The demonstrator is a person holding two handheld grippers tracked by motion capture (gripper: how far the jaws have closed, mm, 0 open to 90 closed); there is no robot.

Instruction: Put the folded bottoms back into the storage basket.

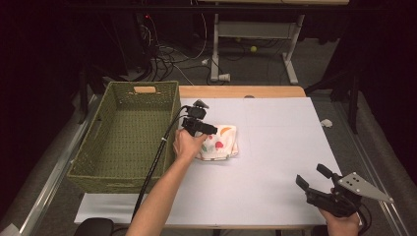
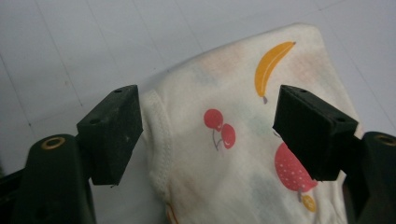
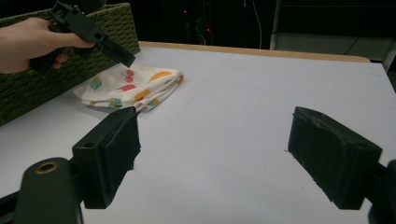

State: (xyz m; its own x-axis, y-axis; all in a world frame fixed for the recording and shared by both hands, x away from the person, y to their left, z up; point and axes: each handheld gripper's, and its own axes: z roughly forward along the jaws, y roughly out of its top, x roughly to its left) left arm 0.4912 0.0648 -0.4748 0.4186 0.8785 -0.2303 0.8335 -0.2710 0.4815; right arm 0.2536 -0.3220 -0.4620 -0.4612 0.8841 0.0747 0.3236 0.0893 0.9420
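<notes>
Left gripper (image 1: pixel 212 129), jaws spread wide and holding nothing, hovers over the left part of the folded fruit-print cloth (image 1: pixel 223 142); in the left gripper view the cloth (image 2: pixel 243 140) runs from between the jaws toward 1 o'clock. Right gripper (image 1: pixel 314 178), likewise open and empty, sits well apart at the table's (image 1: pixel 275 147) near right corner, the cloth at its 10 o'clock; the left is nearer. The green basket (image 1: pixel 123 137) lies just beside the cloth at its 9 o'clock.

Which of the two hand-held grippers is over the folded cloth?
The left hand-held gripper, jaws open above the fruit-print cloth beside the basket. The right one is off at the table's near corner.
</notes>
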